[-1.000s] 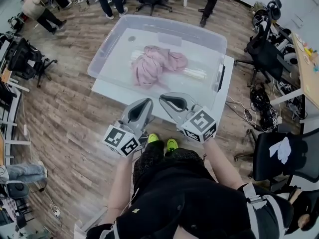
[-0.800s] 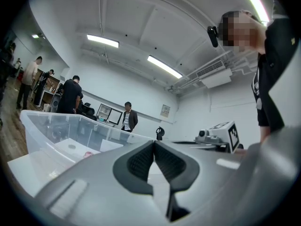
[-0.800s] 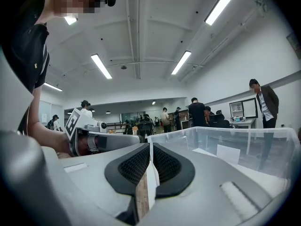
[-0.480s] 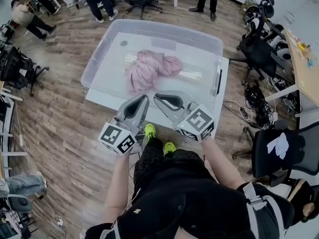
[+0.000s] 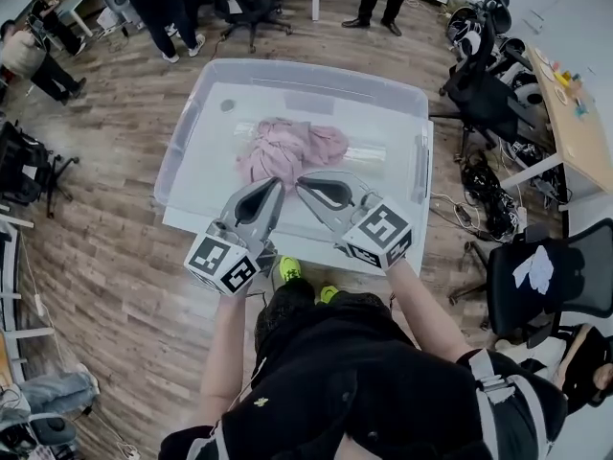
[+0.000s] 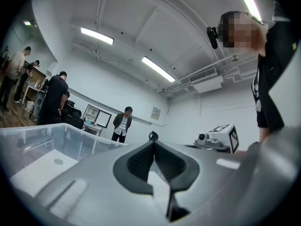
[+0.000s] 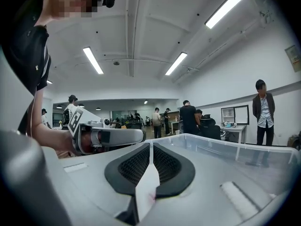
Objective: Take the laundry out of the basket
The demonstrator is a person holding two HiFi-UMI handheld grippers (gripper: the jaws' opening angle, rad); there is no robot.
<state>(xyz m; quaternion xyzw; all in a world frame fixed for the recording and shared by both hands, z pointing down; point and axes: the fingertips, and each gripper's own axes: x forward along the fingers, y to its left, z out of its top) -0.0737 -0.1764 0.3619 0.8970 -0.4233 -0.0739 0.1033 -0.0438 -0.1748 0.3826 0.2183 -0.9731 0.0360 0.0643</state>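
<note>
Two grippers are presented, both with jaws closed together and nothing between them, as each gripper view confirms. In the head view the pink laundry (image 5: 287,149) lies bundled on the floor of the clear plastic basket (image 5: 188,130), about mid-basket and somewhat toward its near wall. The heap's long axis runs roughly from 8 o'clock to 2 o'clock. The left gripper (image 5: 276,185) has its tip at the near wall, with the bundle just beyond it at 12 o'clock. The right gripper (image 5: 303,184) sits close beside it, with the bundle at about 11 o'clock. In my judgement the left is marginally nearer the bulk of the cloth, though either could reach it. Both forearms extend forward from the person's body. The grippers are held about level and angle inward, so the tips converge, with the marker cubes rearward. Neither touches the laundry. Both would have to open and dip into the basket before any pick, and none of the laundry is out yet.
</note>
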